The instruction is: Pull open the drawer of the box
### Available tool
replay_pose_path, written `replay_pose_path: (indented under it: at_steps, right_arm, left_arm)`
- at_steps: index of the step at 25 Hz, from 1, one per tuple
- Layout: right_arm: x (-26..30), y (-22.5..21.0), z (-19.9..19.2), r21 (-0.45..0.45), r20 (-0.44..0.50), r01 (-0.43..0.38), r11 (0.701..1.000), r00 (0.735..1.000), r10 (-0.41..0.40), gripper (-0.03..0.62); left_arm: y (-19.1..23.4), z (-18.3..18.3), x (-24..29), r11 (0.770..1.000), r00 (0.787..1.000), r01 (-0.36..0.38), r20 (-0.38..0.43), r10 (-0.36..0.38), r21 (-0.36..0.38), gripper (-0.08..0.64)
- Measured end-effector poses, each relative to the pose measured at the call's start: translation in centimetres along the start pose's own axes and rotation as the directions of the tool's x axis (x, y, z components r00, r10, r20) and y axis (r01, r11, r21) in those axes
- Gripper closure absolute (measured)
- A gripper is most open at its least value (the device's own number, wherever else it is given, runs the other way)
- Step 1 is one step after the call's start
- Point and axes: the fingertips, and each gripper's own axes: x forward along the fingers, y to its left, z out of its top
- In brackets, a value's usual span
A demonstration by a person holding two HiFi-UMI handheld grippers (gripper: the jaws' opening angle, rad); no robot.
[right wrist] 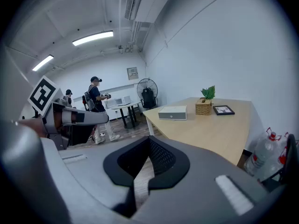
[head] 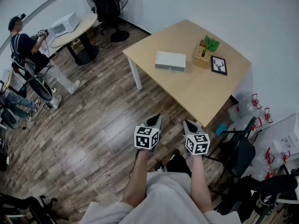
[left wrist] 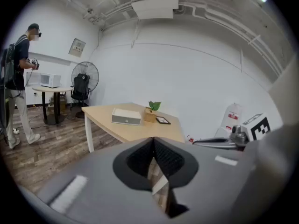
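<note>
At the claws first: state? (P.)

Left claw point(left wrist: 153, 139) pinched to its tips, nothing between. Right claw point(right wrist: 149, 139) the same, empty. Both are held out in front over the floor, well apart from the surface point(head: 201, 92). (R.)

Box? (P.)

Box point(head: 170, 61) lies flat on the surface, toward its left corner. Its grey front face is turned our way and looks flush, so the drawer is judged not yet opened. Basket point(head: 204, 54) with a plant sits just beside the box, with the frame point(head: 218, 65) past that. (R.)

Risks? (P.)

Three, all judgement.
1. The small dot on the front face may be the pull, but it is too small to tell. A claw arriving pinched has no gap to take it and would only shove the box.
2. The box looks light and unanchored. A one-claw pull could drag the whole box toward the edge instead of sliding the drawer, so the other claw should brace the top.
3. A careless brace could knock the basket over.

Also, the chair point(head: 238, 153) crowds the right-hand approach. (R.)
</note>
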Motion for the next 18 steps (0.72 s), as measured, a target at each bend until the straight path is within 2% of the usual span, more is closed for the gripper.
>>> replay_pose_path:
  at_steps: [3,6,11,15,18]
  right_arm:
    - [-0.2,0.4,-0.3,0.002,-0.002,-0.005,1.000,1.000,0.005,0.591]
    - [-0.3,0.7,-0.5,0.007,0.005,-0.005,1.000,1.000,0.005,0.591]
    - [0.3,0.4,0.6,0.014,0.051,-0.016,1.000,0.999,0.015,0.591]
    - [1.5,0.7,1.9,0.083,0.095,-0.093,0.992,0.992,0.085,0.591]
    - [3.3,1.2,2.8,0.064,0.102,-0.136,0.989,0.986,0.129,0.591]
  left_arm:
    - [0.2,0.1,-0.4,0.999,1.000,-0.021,0.014,0.020,0.029,0.508]
    - [0.5,-0.7,-0.9,0.998,0.999,-0.033,-0.013,0.034,0.046,0.508]
    - [2.1,-0.9,-1.3,0.998,0.998,-0.056,-0.014,0.057,0.033,0.508]
    - [3.9,0.3,-1.3,0.996,0.997,-0.081,0.013,0.081,0.023,0.508]
    - [5.5,0.9,-0.7,0.996,0.996,-0.091,0.016,0.091,0.024,0.508]
